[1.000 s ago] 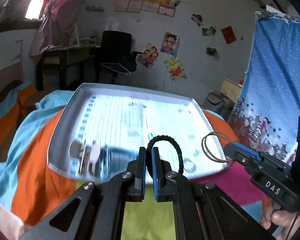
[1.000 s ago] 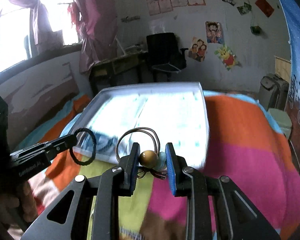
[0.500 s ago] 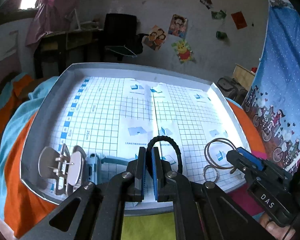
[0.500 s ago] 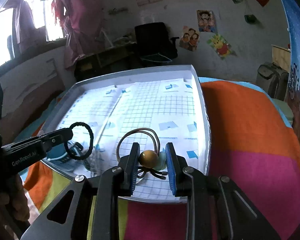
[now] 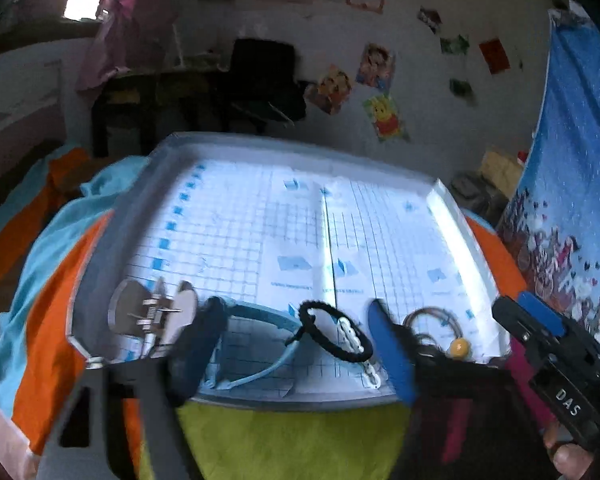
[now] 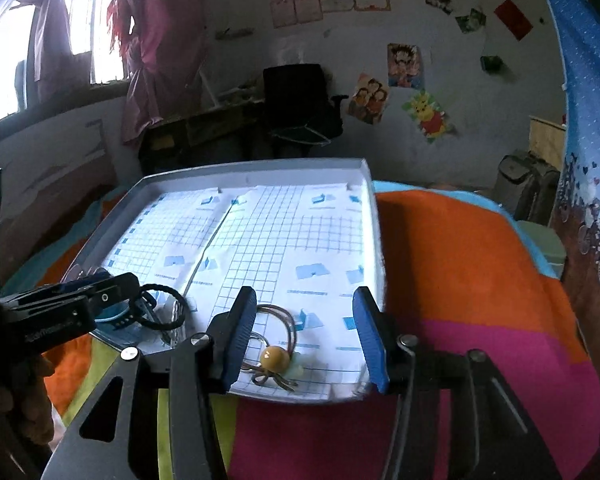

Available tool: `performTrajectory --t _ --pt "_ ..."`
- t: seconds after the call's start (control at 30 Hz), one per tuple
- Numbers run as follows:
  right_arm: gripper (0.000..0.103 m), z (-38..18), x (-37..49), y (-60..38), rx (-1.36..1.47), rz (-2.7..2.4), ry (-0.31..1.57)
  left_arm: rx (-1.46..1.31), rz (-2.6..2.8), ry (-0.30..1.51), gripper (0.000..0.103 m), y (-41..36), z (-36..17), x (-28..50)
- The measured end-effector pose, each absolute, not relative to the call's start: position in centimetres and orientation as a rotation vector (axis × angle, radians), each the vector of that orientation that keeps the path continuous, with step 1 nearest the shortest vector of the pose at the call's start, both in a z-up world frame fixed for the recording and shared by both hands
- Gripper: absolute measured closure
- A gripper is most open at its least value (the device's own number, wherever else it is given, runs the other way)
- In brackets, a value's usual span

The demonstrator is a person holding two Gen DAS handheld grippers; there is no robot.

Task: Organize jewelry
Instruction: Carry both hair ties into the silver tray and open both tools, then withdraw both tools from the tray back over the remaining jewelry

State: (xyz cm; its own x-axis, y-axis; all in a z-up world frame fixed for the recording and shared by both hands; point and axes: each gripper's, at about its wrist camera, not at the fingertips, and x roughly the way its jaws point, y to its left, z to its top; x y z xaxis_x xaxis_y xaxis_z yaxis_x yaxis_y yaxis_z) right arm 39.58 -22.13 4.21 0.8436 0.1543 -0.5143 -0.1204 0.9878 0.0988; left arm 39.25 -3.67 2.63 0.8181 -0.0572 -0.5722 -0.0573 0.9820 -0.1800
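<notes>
A grey tray (image 5: 456, 216) lined with grid paper lies on a colourful bedspread; it also shows in the right wrist view (image 6: 374, 204). My left gripper (image 5: 296, 344) is open; a black hair tie (image 5: 334, 336) lies on the tray between its fingers, next to a white beaded piece (image 5: 354, 338) and a light blue band (image 5: 260, 314). My right gripper (image 6: 304, 332) is open; a brown hair tie with a yellow bead (image 6: 274, 358) lies on the tray's near edge between its fingers. The black hair tie (image 6: 162, 306) shows by the left gripper there.
A metal hair clip (image 5: 152, 312) lies at the tray's near left corner. The bedspread (image 6: 460, 280) surrounds the tray. A desk and black chair (image 6: 300, 108) stand at the far wall. A blue curtain (image 5: 572, 180) hangs on the right.
Both grippers have opened. The black hair tie and the brown bead hair tie have been let go onto the tray's near edge.
</notes>
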Motion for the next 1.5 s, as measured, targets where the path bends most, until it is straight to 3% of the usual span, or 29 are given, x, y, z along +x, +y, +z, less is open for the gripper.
performTrajectory --t 0.1,0.27,0.33,0.47,0.73,1.17,1.5 --pt "0.046 5.3 38.0 -22.6 0.064 0.135 0.508 -0.216 -0.008 0.583 0.023 -3.3 3.6 37.9" --pt "0.027 7.1 35.3 -23.3 0.065 0.128 0.45 -0.206 -0.007 0.495 0.006 -3.2 5.5 34.3" --pt "0.018 7.9 33.8 -23.5 0.071 0.13 0.419 -0.2 0.001 0.457 0.002 -3.0 6.1 32.7" --pt "0.008 9.2 30.4 -23.4 0.057 0.13 0.372 -0.214 0.022 0.381 0.0 -2.5 7.0 28.7" --pt "0.002 10.8 23.5 -22.8 0.056 0.162 0.308 -0.241 0.033 0.317 0.0 -1.2 7.6 21.6" --pt "0.001 9.9 12.5 -21.4 0.032 0.204 0.257 -0.189 0.056 0.296 0.0 -0.2 4.8 10.1" --pt "0.001 7.8 8.4 -22.7 0.081 0.175 0.303 -0.148 0.056 0.326 0.0 0.7 3.4 5.9"
